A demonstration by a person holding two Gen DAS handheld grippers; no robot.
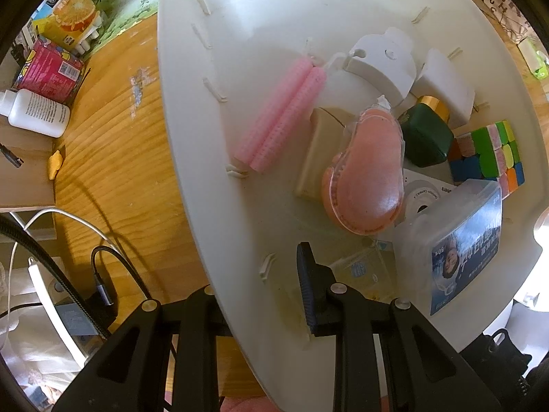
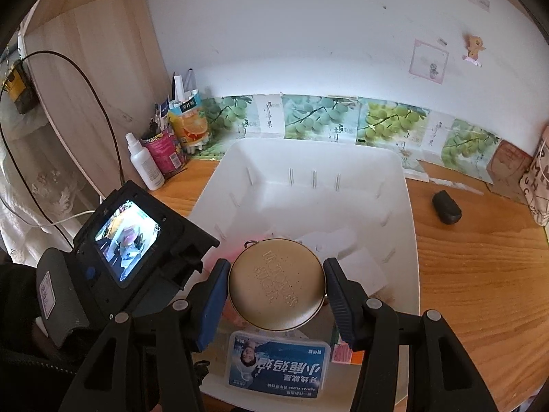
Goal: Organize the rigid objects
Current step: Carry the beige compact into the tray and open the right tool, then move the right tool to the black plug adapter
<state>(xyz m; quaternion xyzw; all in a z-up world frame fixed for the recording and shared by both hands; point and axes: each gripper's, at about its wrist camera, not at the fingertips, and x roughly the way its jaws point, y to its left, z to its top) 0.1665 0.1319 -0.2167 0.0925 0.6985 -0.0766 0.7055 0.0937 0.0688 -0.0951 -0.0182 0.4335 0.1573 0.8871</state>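
A white bin (image 1: 212, 171) on the wooden desk holds pink rollers (image 1: 281, 116), an orange item in a clear case (image 1: 365, 175), a green bottle (image 1: 425, 137), a colour cube (image 1: 487, 156) and a clear floss box (image 1: 459, 243). My left gripper (image 1: 274, 274) points down and clamps the bin's near wall; one finger (image 1: 308, 288) shows inside, while the wall hides the other. In the right wrist view, my right gripper (image 2: 276, 283) is shut on a round gold tin (image 2: 276, 274), held above the bin (image 2: 308, 158) and the floss box (image 2: 278, 367).
A white bottle (image 2: 145, 164), a pink can (image 2: 164, 152) and an orange juice carton (image 2: 188, 120) stand at the back left. A black object (image 2: 446, 206) lies on the desk right of the bin. Cables (image 1: 103, 274) trail at the left. Bare desk (image 2: 480, 274) shows on the right.
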